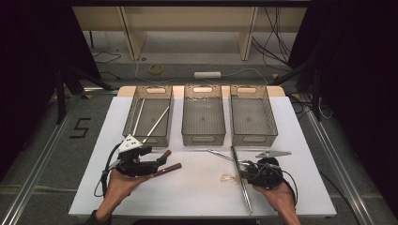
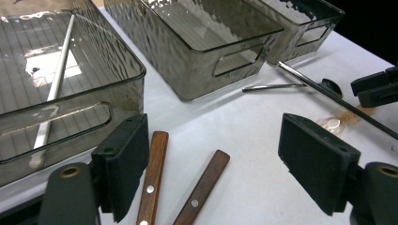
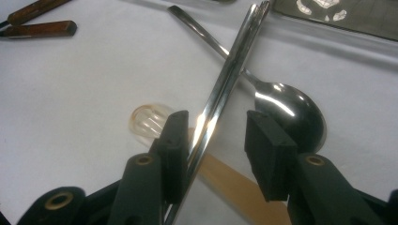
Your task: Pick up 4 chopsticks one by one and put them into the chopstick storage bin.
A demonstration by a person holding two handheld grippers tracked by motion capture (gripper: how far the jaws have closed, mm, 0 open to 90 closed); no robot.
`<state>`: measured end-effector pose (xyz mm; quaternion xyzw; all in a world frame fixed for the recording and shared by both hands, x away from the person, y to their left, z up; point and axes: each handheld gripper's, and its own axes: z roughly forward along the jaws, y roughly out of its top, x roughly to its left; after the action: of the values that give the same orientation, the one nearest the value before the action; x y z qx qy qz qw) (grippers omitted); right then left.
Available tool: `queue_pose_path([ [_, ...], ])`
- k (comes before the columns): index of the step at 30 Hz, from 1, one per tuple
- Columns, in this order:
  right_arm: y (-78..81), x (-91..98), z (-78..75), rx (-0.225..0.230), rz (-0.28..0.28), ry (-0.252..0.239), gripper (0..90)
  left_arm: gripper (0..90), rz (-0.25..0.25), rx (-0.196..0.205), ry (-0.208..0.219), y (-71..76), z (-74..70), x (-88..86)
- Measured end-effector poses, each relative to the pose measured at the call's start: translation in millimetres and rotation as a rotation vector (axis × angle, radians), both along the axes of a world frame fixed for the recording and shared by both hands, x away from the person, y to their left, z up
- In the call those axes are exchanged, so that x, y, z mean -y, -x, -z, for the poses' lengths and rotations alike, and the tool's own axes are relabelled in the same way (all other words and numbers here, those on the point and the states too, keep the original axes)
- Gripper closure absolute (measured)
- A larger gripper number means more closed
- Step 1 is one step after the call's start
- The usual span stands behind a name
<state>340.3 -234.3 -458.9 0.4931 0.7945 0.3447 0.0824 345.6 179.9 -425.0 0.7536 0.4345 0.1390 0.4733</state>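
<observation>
On the white worktop (image 1: 197, 187), the right gripper (image 3: 213, 140) sits near the front right corner with its jaws half-wide around a pair of steel chopsticks (image 3: 225, 79). The chopsticks run up between the two pads, lying against the left pad and clear of the right one, so nothing is clamped. In the high view the chopsticks (image 1: 240, 180) stretch from just in front of the right bin to the front edge, passing beside the right gripper (image 1: 244, 176). A steel spoon (image 3: 286, 110) lies with its bowl just beyond the right pad and its handle crossing under the chopsticks. A clear spoon with an amber handle (image 3: 150, 119) lies under the jaws, its bowl just beyond the left pad.

The left gripper (image 1: 162, 161) is near the front left of the worktop, its jaws wide and holding nothing. In the left gripper view two wooden-handled utensils (image 2: 152, 180) lie flat between the jaws, touching neither pad.

Three smoky clear bins stand in a row along the back edge. The left bin (image 1: 129, 126) holds two white chopsticks (image 1: 157, 123). The middle bin (image 1: 202, 139) and the right bin (image 1: 253, 139) have bare floors. A grey three-cornered plate (image 1: 272, 153) lies in front of the right bin.
</observation>
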Motion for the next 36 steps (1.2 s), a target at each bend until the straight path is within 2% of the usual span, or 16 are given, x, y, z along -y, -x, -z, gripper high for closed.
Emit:
queue_pose_path([
  [9,-3.2,-1.6,1.7,-0.012,-0.004,0.009,64.1,24.5,0.011,0.000,-0.018,4.7,1.1,0.6],
  [25,-7.1,-3.3,6.0,-0.038,-0.007,0.040,67.8,24.4,0.019,-0.009,-0.027,8.7,3.4,0.7],
  [36,-10.7,-3.5,9.0,-0.059,0.002,0.039,70.0,24.3,0.026,-0.008,-0.027,9.7,3.4,1.8],
])
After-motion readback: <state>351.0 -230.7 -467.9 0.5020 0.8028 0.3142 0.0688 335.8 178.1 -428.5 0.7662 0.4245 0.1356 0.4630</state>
